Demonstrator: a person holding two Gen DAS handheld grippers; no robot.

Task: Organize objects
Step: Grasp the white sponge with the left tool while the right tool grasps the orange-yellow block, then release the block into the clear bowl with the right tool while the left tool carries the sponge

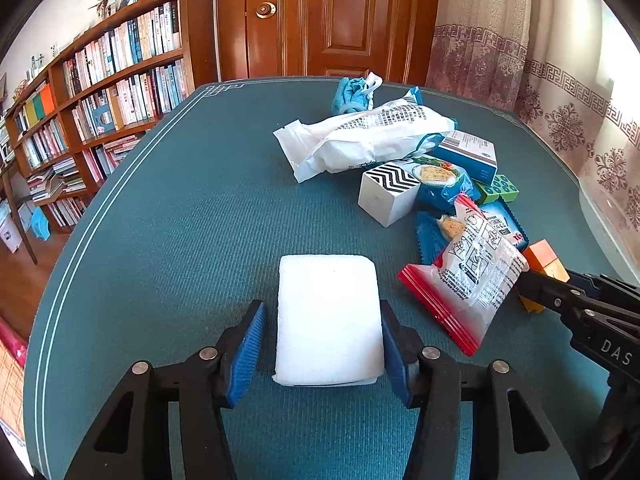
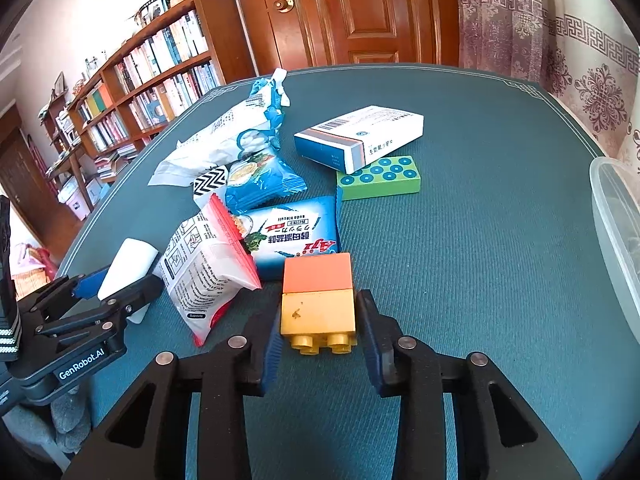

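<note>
The left claw (image 1: 323,350) straddled a white rectangular foam sponge (image 1: 328,320) lying flat on the teal mat-covered worktop (image 1: 180,220); its right blue pad touched the sponge's edge, while the left pad stood just clear. To the right, the black right claw (image 1: 532,286) reached toward an orange and yellow plastic block (image 1: 545,261), beside a red-edged clear snack packet (image 1: 472,276).
</note>
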